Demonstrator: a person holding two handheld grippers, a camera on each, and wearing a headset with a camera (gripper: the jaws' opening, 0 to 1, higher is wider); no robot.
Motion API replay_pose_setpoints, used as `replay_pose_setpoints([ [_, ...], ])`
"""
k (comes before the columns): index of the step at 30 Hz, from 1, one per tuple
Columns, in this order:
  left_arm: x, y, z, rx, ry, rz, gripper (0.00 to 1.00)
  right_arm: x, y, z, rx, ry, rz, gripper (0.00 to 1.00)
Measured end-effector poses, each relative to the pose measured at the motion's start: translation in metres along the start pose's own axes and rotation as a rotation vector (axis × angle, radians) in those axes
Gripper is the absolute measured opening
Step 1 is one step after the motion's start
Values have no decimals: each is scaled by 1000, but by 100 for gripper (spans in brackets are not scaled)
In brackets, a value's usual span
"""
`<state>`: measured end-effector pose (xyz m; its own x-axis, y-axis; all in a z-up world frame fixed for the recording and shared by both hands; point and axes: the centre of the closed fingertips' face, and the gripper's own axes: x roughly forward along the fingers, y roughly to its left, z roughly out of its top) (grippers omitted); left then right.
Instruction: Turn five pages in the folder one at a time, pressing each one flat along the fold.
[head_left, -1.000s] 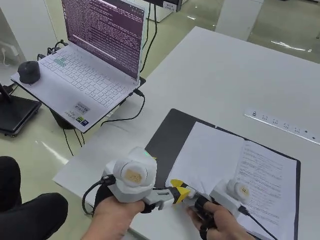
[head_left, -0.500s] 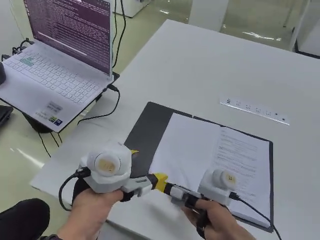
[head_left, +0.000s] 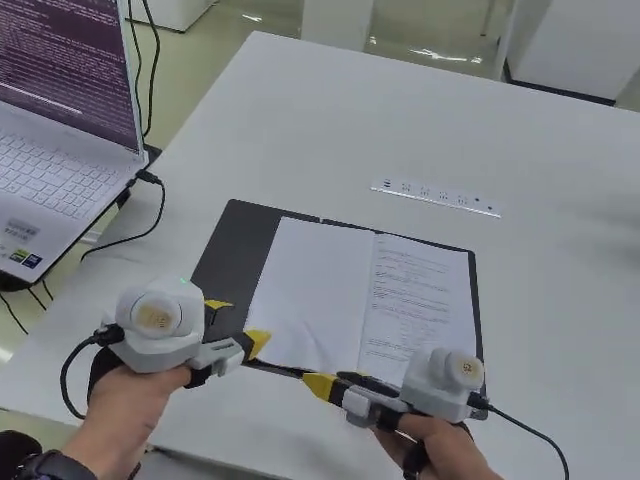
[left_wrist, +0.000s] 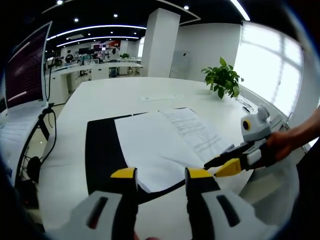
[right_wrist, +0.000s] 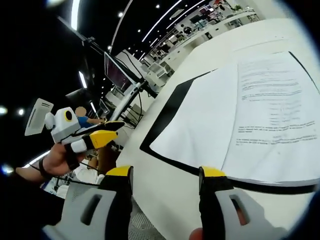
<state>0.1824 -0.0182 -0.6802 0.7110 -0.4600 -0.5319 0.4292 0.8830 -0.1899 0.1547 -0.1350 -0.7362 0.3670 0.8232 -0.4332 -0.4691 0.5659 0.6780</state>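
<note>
The black folder (head_left: 235, 255) is lying open and flat on the white desk (head_left: 350, 110), near its front edge. A blank white sheet (head_left: 315, 290) is covering most of the left half, leaving a wide strip of black cover bare at the far left. The printed page (head_left: 420, 300) is lying on the right half. Its lines of text are showing too small to read.

The left gripper (head_left: 238, 322) is hovering at the near-left corner of the folder, held by the left hand (head_left: 135, 405). In the left gripper view its yellow-tipped jaws (left_wrist: 161, 175) are standing wide apart and gripping nothing, with the near corner of the blank sheet showing in the gap beyond them.

The right gripper (head_left: 325, 384) is sitting just off the folder's near edge, held by the right hand (head_left: 440, 450) and pointing left. In the right gripper view its jaws (right_wrist: 166, 172) are likewise spread wide and closing on nothing.

A laptop (head_left: 50, 150) is standing left of the desk, its purple screen showing text lines that cannot be read. The markings on a socket strip (head_left: 435, 197) set into the desk beyond the folder are also illegible.
</note>
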Motion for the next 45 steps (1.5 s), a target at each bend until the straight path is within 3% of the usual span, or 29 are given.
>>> replay_pose_setpoints([
  [12,23,14,-23,-54,57,-12,17,-42,-16,9,17,-58,-57,52],
  [16,30,17,-29,-75,79,-13,0,-54,-23,8,32,-74,-75,52],
  [24,47,17,-42,-104,119,-27,0,-62,-27,3,31,-56,-88,49],
  [29,54,19,-53,-115,145,-8,0,-62,-26,4,40,-58,-82,47],
  [37,57,15,-57,-140,154,15,0,-63,-29,0,33,-34,-77,44],
  [39,57,15,-62,-129,177,23,0,-62,-29,0,35,-34,-73,44],
  [42,52,22,-88,-65,323,67,0,-60,-30,2,37,-30,-72,43],
  [43,57,16,-73,-67,228,39,0,-59,-31,2,37,-28,-72,42],
  [44,51,19,-80,-88,276,63,0,-58,-31,3,37,-27,-70,42],
  [45,48,17,-78,-88,276,60,0,-58,-31,3,38,-25,-69,41],
])
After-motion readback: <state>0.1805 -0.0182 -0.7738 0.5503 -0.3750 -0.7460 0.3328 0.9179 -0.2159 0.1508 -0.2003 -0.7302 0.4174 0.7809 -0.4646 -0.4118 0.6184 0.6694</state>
